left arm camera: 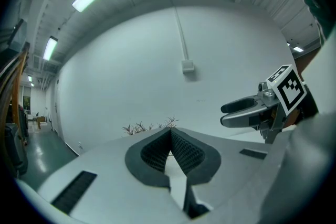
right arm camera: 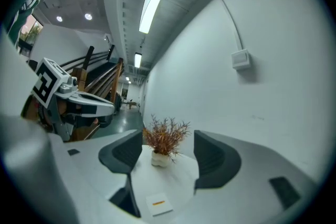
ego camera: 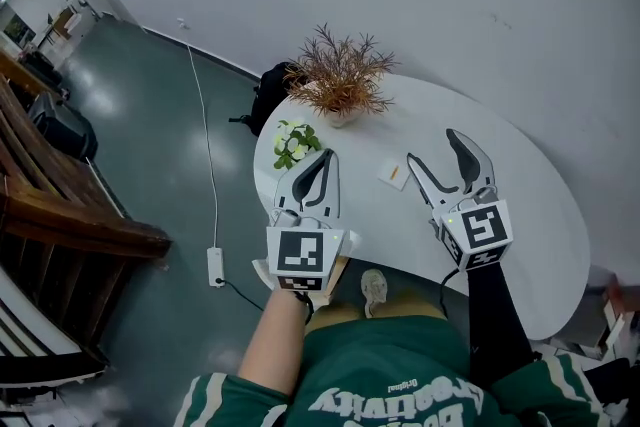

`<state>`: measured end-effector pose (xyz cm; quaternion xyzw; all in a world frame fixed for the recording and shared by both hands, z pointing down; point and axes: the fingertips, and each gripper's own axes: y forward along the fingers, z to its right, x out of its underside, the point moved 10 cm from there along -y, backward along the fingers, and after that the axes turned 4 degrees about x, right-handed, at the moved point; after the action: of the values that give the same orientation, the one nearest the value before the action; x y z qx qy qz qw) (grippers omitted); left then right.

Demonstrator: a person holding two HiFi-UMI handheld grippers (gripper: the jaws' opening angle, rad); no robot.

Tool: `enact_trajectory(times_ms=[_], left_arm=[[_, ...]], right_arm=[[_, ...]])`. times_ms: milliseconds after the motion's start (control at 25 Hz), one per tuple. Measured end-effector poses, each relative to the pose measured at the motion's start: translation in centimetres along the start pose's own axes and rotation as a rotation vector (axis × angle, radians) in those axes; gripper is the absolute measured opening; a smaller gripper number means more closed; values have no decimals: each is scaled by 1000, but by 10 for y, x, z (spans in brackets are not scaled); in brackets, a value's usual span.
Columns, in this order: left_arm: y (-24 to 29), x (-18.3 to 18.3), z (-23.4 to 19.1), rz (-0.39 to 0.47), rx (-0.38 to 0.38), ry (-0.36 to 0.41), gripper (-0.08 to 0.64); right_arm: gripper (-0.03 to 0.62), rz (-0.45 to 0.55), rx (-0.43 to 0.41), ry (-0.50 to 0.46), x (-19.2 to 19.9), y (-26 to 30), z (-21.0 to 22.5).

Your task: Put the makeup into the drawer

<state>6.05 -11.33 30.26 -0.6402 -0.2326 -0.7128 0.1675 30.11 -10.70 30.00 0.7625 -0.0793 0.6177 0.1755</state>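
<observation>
Where the smooth white bench (ego camera: 520, 175) rounds off at its far edge, a bushy spray of dry, rust-brown twigs (ego camera: 340, 75) stands in a small white pot (ego camera: 343, 118). A leafy green sprig with pale blossoms (ego camera: 293, 143) lies at the left edge. Near the middle of the bench lies a flat white square (ego camera: 394, 174) with a short orange stripe; it sits between the two claws and touches neither.

The left claw (ego camera: 322, 158) is closed and empty. Its dark pads (left arm camera: 184, 147), ribbed in a fine grid, meet at their tips. The right claw (ego camera: 431, 145) is open and also empty, with its curved, matte grey jaws spread wide. Each claw carries a white cube with black square markers (ego camera: 303, 255).

Only the head view shows the green sprig and the glossy grey floor (ego camera: 150, 145). The right gripper view frames the pot and the square between its jaws, the square being the nearer. The left gripper view looks over the bench at a plain white wall, and only the twig tips show past its jaws.
</observation>
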Motion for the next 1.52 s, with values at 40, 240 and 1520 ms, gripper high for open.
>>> enact_trajectory(times_ms=[40, 240, 1520], left_arm=[[4, 1, 2, -2, -2, -1, 0], [17, 9, 5, -26, -32, -10, 0], [20, 51, -5, -72, -231, 37, 0]], right_arm=[[316, -36, -39, 1, 6, 6, 2], [318, -267, -243, -16, 50, 43, 2], [350, -1026, -521, -271, 206, 155, -18]])
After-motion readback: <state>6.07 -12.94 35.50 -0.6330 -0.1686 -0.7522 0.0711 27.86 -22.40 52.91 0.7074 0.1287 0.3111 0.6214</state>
